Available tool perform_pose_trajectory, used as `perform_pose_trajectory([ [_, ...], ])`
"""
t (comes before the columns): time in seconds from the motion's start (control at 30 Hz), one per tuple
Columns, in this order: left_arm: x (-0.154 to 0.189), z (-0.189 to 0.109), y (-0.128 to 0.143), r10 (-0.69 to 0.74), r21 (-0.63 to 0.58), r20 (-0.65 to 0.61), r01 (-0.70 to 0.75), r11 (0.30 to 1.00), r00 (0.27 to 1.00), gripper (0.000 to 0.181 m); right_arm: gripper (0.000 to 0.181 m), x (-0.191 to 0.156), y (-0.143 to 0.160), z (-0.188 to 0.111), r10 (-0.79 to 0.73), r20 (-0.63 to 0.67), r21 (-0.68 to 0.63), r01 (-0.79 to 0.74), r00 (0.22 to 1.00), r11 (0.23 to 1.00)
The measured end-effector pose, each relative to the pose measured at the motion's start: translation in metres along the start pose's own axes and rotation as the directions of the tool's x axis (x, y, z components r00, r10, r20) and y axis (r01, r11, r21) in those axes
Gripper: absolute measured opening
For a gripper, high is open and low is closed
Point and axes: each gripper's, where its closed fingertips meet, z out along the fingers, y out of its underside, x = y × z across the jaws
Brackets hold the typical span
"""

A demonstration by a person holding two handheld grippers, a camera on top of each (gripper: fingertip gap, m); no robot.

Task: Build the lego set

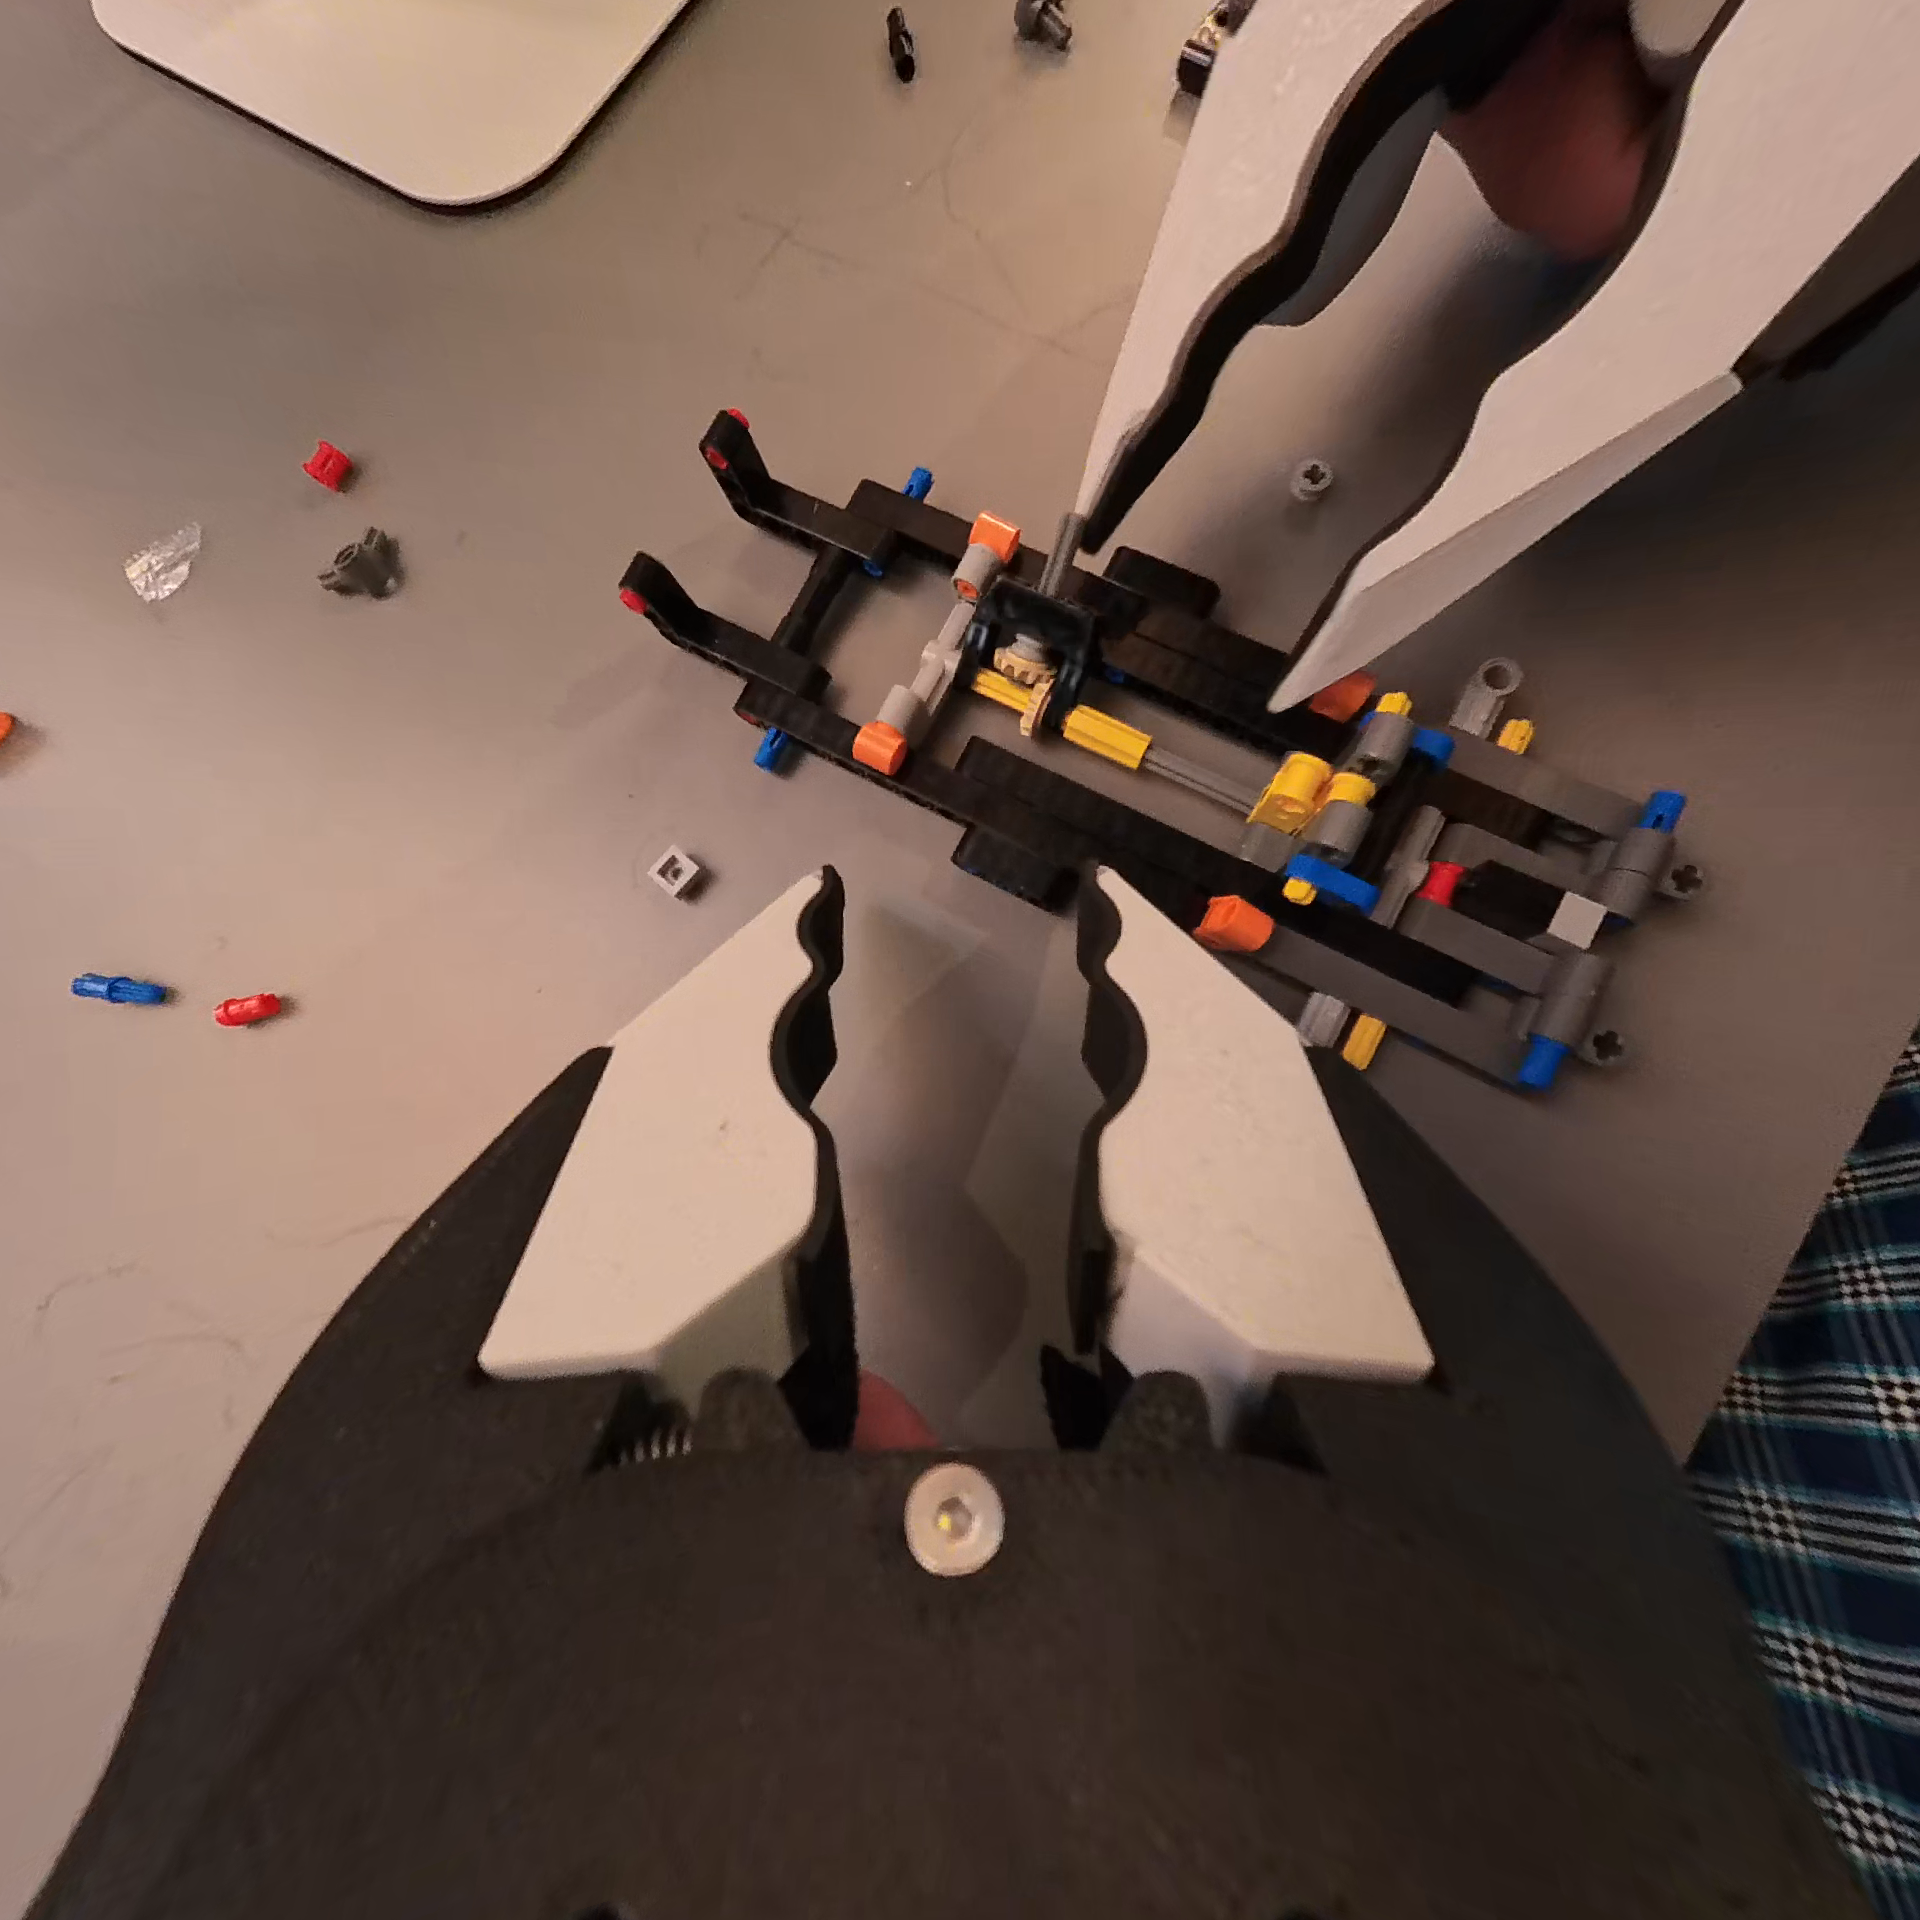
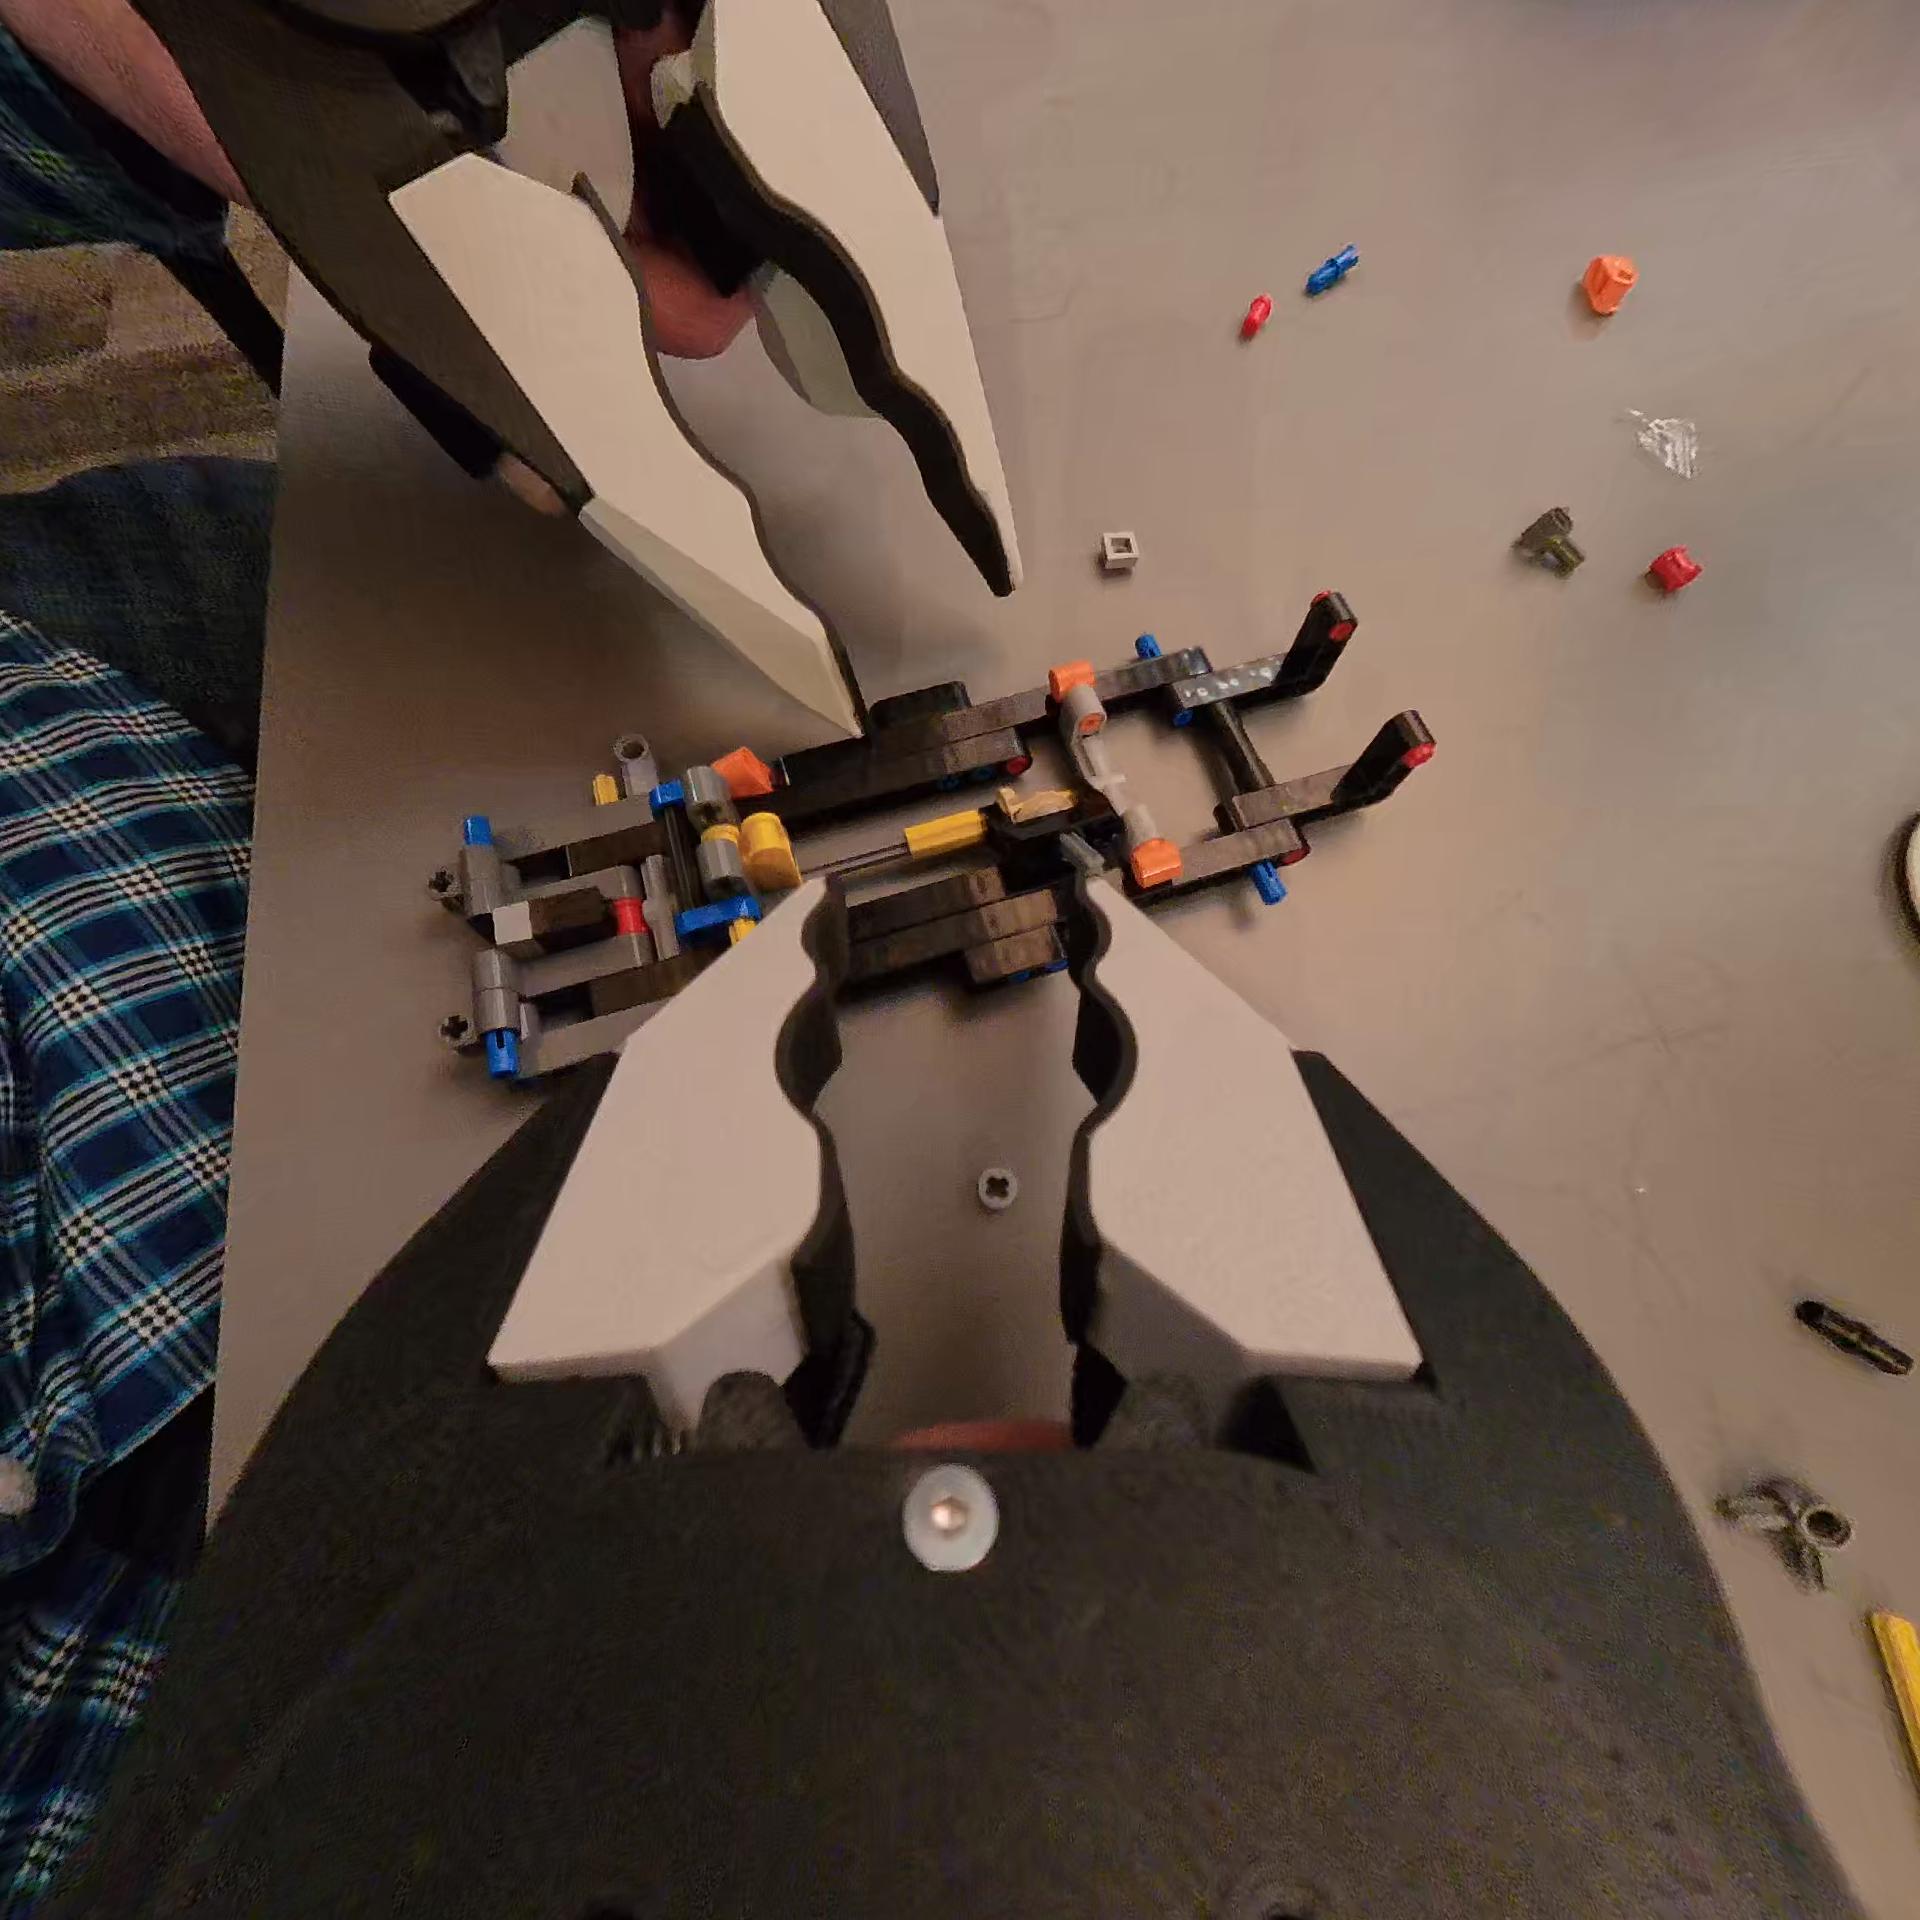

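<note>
A long Lego chassis of black and grey beams with orange, yellow, blue and red pieces lies flat on the grey table; it also shows in the right wrist view. My left gripper is open and empty, its tips at the chassis's near side beam. In the right wrist view the left gripper has one tip down on a black beam. My right gripper is open over the middle of the chassis. In the left wrist view the right gripper has one tip against an upright grey axle.
Loose parts lie around: red pins, a blue pin, a small grey square piece, a dark grey connector, a grey bush, an orange piece. A white board lies far left. Plaid clothing marks the table edge. Spacing between my two grippers at the tips: around 6 cm.
</note>
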Motion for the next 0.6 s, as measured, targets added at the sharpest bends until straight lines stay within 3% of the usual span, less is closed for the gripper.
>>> perform_pose_trajectory([
  [0.6, -0.001, -0.001, 0.001, -0.009, 0.006, -0.007, 0.009, 1.000, 1.000, 0.043, 0.041, -0.010, -0.021, 0.010, -0.004, 0.071, 0.054, 0.000, 0.997, 0.999],
])
